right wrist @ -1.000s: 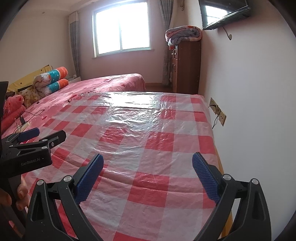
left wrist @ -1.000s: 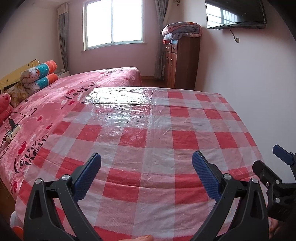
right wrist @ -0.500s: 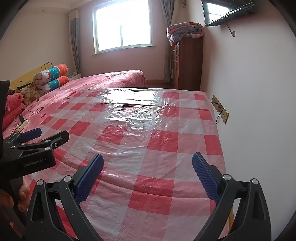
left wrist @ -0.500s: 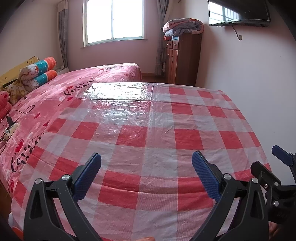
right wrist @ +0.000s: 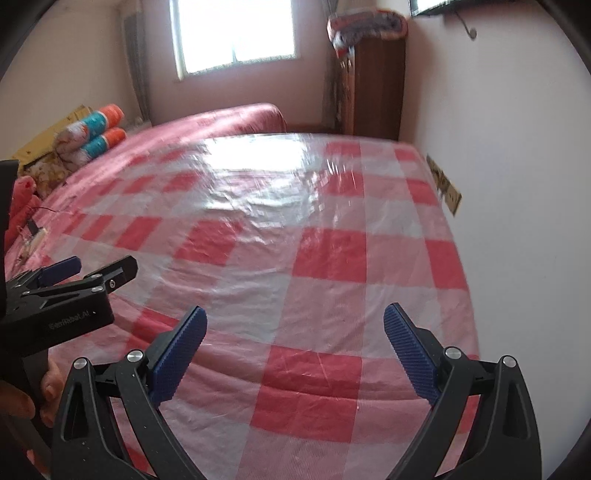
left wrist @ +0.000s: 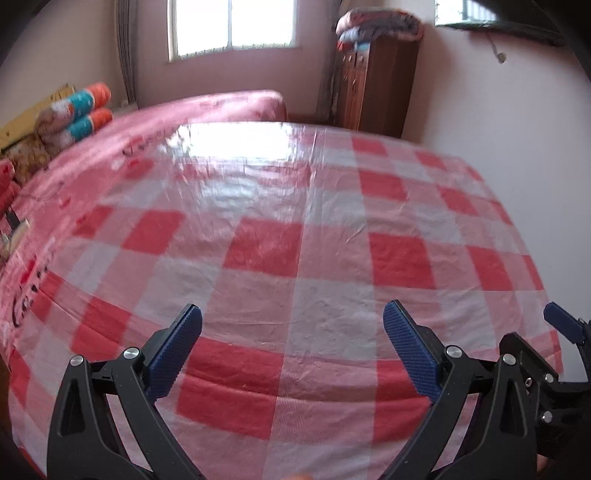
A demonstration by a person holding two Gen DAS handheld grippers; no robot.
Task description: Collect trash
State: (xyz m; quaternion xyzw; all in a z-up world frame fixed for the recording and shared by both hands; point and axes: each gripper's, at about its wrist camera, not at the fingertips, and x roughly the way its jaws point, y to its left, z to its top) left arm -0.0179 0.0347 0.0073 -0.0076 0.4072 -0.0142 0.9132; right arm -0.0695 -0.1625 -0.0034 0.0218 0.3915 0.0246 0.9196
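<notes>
Both grippers had tilted down and nearer the red-checked plastic sheet [left wrist: 303, 236] covering the bed [left wrist: 229, 107]. The left gripper [left wrist: 291, 332] and right gripper [right wrist: 295, 334] hovered side by side, fingers wide apart, empty. No trash showed on the sheet.

Bright window [left wrist: 231, 26] backlight; glare on plastic sheet [left wrist: 236, 147]; motion blur.

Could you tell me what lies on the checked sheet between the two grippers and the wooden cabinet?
Only bare red-and-white checked plastic sheet; no trash shows between either open hand-held gripper and the brown wooden cabinet, in both wrist views.
</notes>
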